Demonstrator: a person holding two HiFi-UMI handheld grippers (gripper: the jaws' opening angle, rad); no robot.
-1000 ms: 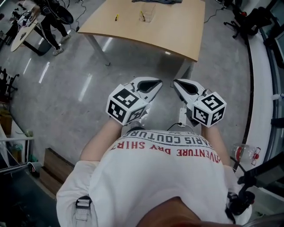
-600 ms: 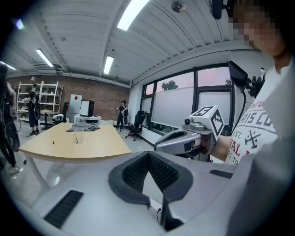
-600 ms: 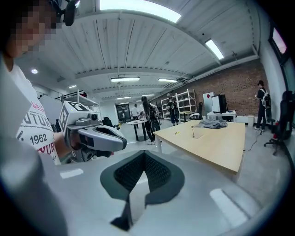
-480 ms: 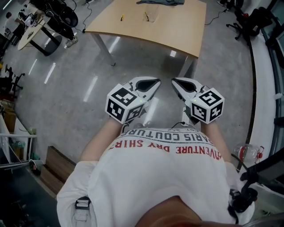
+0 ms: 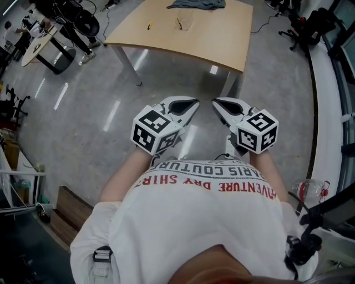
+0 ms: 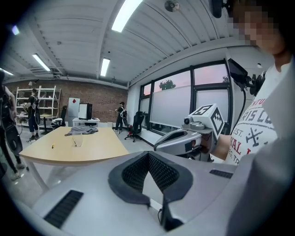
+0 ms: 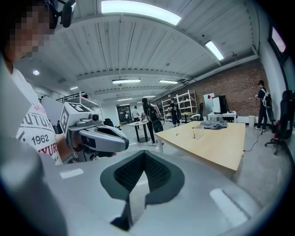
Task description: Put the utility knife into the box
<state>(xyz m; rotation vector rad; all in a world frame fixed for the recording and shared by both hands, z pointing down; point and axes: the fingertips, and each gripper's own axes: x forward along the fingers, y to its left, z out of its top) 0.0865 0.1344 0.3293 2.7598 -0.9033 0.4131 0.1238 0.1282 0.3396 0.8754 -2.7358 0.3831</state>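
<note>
Far ahead stands a light wooden table [image 5: 216,36]. On it lie a small yellow utility knife [image 5: 148,25] and a clear box [image 5: 186,21] with a thin yellow thing in it. The same knife [image 7: 177,134] and box [image 7: 197,132] show small in the right gripper view. My left gripper [image 5: 191,104] and right gripper [image 5: 217,104] are held side by side close to the person's chest, well short of the table. Both are shut with nothing between the pads, and each appears in the other's view as left gripper [image 7: 99,138] and right gripper [image 6: 177,138].
A grey cloth [image 5: 197,4] lies at the table's far edge. Grey polished floor lies between me and the table. People and a round table [image 5: 39,33] are at the upper left, office chairs [image 5: 302,25] at the upper right, a plastic bottle [image 5: 308,191] on the floor at right.
The view has lifted slightly, so more of the table's far edge and the grey cloth shows. Both grippers hold the same pose, still shut.
</note>
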